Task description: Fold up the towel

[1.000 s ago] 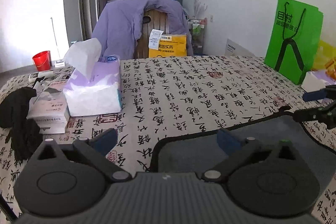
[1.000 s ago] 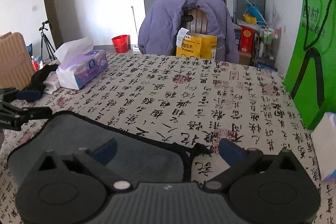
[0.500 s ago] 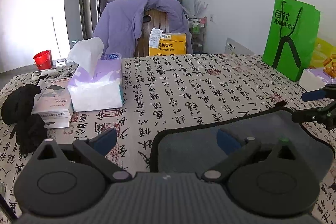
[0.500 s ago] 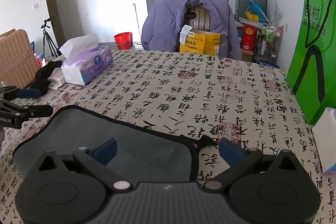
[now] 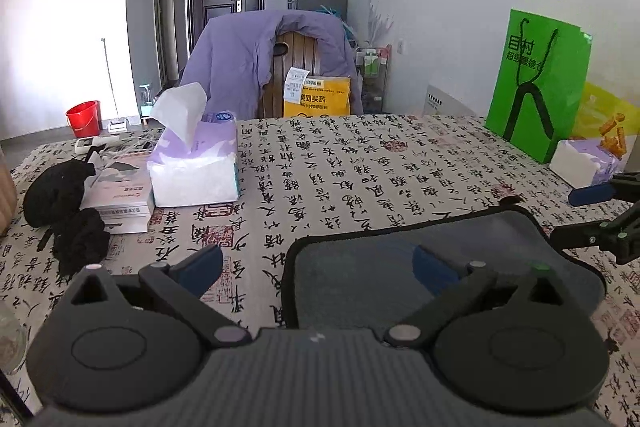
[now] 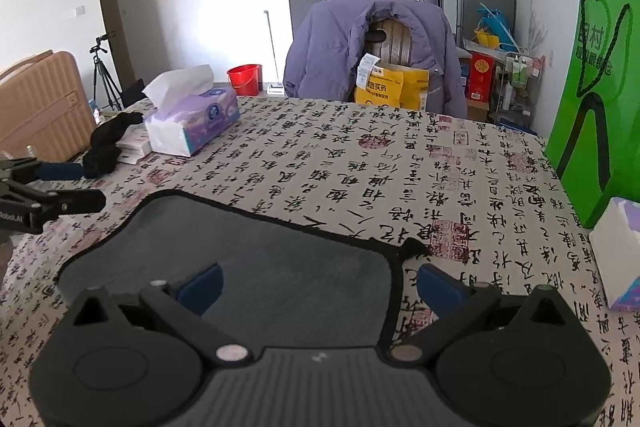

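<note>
A grey towel (image 5: 400, 263) with a black border lies flat on the calligraphy-print tablecloth (image 5: 340, 167); it also shows in the right wrist view (image 6: 280, 251). My left gripper (image 5: 316, 263) is open, above the towel's left edge, empty. My right gripper (image 6: 320, 281) is open, above the towel's right edge, empty. Each gripper shows at the side of the other's view: the right gripper (image 5: 596, 215), the left gripper (image 6: 60, 187). The towel's near edge is hidden behind the gripper bodies.
A purple tissue box (image 5: 196, 163), books (image 5: 120, 195) and a black cloth (image 5: 60, 195) sit at the left. A green bag (image 5: 536, 83) and a second tissue pack (image 5: 580, 167) stand at the right. A chair with a purple jacket (image 5: 272, 63) is behind the table.
Both grippers have risen and pulled back from the towel, so the views look down from higher. The towel lies flatter and shows more of its surface.
</note>
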A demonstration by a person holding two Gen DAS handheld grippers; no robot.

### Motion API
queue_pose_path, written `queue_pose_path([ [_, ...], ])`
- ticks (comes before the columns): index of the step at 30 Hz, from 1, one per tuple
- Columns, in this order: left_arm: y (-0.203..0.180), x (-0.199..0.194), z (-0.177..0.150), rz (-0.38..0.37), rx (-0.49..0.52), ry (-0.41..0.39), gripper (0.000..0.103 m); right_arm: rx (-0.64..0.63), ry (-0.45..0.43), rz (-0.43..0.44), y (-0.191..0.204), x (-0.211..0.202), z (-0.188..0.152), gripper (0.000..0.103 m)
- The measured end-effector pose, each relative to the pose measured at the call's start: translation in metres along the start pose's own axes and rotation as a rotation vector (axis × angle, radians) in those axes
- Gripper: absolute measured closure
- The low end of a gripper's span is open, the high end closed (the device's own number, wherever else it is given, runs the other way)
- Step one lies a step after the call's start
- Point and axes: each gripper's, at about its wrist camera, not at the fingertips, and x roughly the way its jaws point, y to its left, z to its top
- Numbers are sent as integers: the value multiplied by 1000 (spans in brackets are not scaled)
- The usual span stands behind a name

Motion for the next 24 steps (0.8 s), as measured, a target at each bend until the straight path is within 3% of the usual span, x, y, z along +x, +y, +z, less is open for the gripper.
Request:
queue_pose_path([
  [24, -14, -98, -28, 0, 1, -72, 0, -9, -68, -1, 37, -88, -33, 0],
])
